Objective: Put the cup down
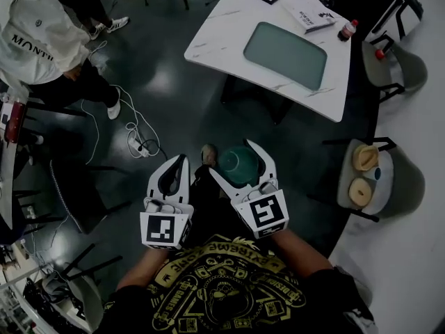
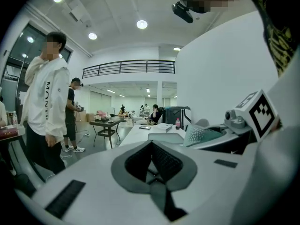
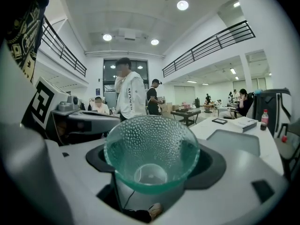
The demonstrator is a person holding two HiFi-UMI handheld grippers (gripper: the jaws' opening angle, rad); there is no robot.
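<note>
My right gripper (image 1: 233, 160) was clamped on the green dimpled cup (image 3: 151, 153). Its mouth faced that gripper's camera, so the glass hid most of both pads. From the head view only part of the cup showed between the jaws. It hung over the dark floor (image 1: 174, 96), well short of the white table (image 1: 215, 44). My left gripper (image 1: 177, 171) had its jaws pressed together on nothing, and its view caught only a sliver of the cup.
</note>
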